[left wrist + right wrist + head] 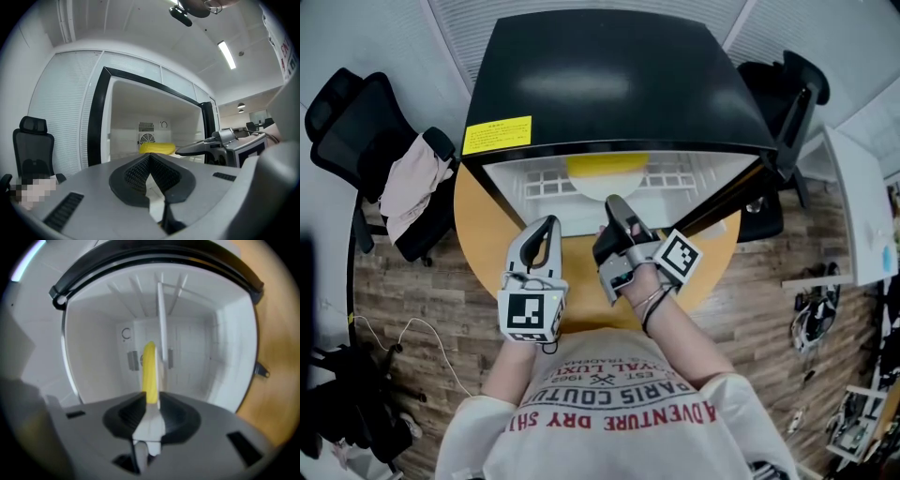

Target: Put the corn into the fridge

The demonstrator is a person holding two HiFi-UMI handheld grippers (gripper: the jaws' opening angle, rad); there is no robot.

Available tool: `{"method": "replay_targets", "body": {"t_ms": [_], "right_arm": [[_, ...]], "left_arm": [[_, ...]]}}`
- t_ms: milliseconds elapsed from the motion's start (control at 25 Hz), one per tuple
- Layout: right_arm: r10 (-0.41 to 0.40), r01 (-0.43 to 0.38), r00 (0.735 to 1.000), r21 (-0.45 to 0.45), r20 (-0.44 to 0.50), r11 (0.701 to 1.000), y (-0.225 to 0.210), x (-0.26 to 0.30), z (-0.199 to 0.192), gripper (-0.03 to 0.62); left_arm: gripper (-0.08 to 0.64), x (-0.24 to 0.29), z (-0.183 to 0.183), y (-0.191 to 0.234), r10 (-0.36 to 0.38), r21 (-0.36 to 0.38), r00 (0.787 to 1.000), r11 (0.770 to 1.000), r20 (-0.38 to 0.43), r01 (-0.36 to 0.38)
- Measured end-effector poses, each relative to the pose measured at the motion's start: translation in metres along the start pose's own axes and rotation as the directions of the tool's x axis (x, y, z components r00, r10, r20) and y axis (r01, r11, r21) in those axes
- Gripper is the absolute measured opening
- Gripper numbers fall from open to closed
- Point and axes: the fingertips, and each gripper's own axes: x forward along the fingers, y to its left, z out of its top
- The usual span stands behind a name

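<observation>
A: Where's the corn [605,167]?
B: Lying inside the open fridge [609,75], at twelve o'clock from the right tongs [151,401], which are narrowly parted and empty
A: And the left tongs [150,157]?
B: Tips together on nothing, at nine o'clock of the right

I see a black office chair [347,112] at the left, with a pale pink garment [412,183] draped over its armrest. A round wooden surface [478,239] stands on the plank floor [412,281], where a thin white cable [412,320] loops. A second black chair [792,98] is at the right, near a white cabinet [853,202]. In the left gripper view, a strip light [226,54] glows on the ceiling.
</observation>
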Motion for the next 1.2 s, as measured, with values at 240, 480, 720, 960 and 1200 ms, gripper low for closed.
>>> {"method": "replay_targets", "body": {"t_ms": [240,480,720,960,1200], "right_arm": [[0.007,-0.009,0.999,-0.034,-0.052,0.999,-0.004,-0.028,-0.012,0.043],[0.0,-0.034,0.989,-0.223,-0.15,0.974,0.0,-0.057,-0.031,0.032],[-0.111,0.008,0.981,-0.54,-0.158,0.842,-0.006,-0.085,-0.027,0.031],[-0.245,0.091,0.968,-0.845,-0.049,0.526,-0.011,-0.116,-0.002,0.031],[-0.172,0.002,0.985,-1.0,0.002,-0.002,0.026,-0.125,-0.003,0.031]], "left_arm": [[0.025,-0.008,0.0,-0.015,-0.01,0.003,1.0,1.0,-0.009,0.01],[0.025,-0.017,-0.004,-0.036,-0.026,-0.029,1.0,0.999,-0.017,0.025],[0.025,-0.025,-0.004,-0.06,-0.031,-0.036,0.999,0.999,-0.024,0.03],[0.025,-0.038,-0.012,-0.081,-0.02,-0.047,0.999,0.999,-0.048,0.018],[0.025,-0.047,-0.01,-0.091,0.005,-0.047,0.999,0.999,-0.043,-0.007]]}}
